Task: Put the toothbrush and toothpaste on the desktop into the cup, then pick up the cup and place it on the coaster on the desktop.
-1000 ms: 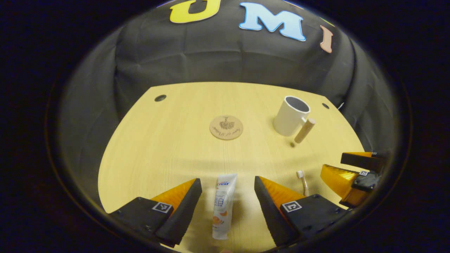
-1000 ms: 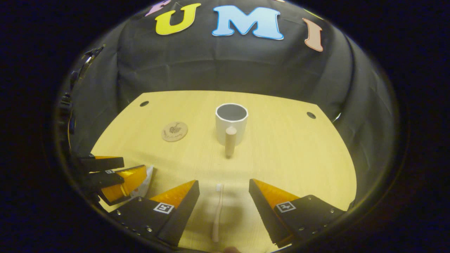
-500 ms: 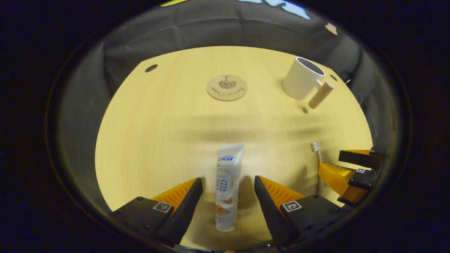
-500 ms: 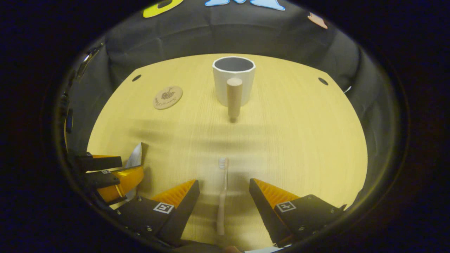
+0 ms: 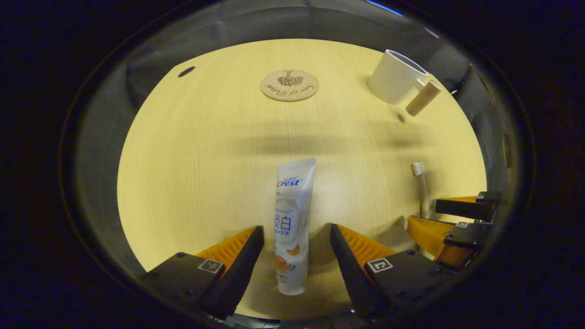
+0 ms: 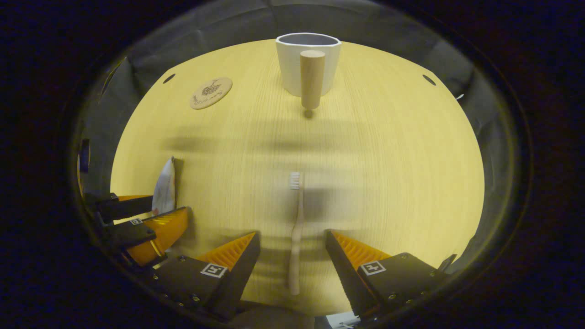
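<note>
Now both grippers have dropped lower over the desktop (image 5: 192,151) than a second ago, pitching forward so the far edge and the cup slide toward the top of each frame. In the left gripper view, the left gripper (image 5: 297,256) stands wide, its fingers either side of the toothpaste (image 5: 292,228) without touching it; the tube lies at lower centre, cap end nearest the camera, crimped end pointing up the frame. In the right gripper view, the right gripper (image 6: 292,260) is likewise spread wide around the toothbrush (image 6: 296,233), a pale, slim handle with its white bristle head toward mid-frame. This looks like the final approach before both close for a grasp; nothing is lifted yet. Farther out, the white cup (image 6: 308,64) with its wooden peg handle sits empty at top centre, and the round coaster (image 6: 211,92) lies bare at upper left.
</note>
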The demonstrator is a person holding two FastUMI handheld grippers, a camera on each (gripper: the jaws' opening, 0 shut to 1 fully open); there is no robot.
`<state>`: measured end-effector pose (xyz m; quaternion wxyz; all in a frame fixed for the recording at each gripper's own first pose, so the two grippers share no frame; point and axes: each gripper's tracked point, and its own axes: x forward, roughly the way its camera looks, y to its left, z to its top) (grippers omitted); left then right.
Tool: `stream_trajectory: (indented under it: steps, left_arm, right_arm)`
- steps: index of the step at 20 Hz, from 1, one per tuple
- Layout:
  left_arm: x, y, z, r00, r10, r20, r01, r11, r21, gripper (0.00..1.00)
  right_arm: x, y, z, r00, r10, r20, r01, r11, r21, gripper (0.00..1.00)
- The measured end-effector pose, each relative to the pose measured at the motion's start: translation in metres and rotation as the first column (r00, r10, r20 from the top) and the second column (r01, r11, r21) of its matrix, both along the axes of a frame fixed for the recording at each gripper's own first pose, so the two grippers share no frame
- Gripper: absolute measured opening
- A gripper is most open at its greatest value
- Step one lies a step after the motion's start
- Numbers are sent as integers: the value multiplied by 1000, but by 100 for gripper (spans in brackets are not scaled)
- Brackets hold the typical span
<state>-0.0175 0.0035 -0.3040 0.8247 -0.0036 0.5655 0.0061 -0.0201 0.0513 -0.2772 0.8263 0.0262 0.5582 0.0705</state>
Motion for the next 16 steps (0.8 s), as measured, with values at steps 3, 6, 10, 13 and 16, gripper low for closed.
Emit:
stream_trajectory:
  steps: [3,6,10,13,16]
  left_arm:
    - [0,-1,2,1000,-8,-1,8,1000,6,97]
    - [-1,0,0,1000,-26,-3,26,999,24,94]
    - [0,-2,1,999,-37,0,37,999,32,83]
    - [0,0,1,1000,-30,7,30,999,29,65]
    - [1,2,3,1000,-20,12,19,999,28,58]
  right_arm:
    - [-3,1,-5,1000,-3,-17,3,1000,-4,74]
    - [-4,-1,-5,1000,4,-23,-4,1000,-14,67]
    - [-6,-3,-7,999,8,-32,-10,999,-44,48]
    - [-8,-8,-9,998,37,-43,-40,997,-71,49]
    - [-10,-8,-7,998,2,-66,-5,999,-50,13]
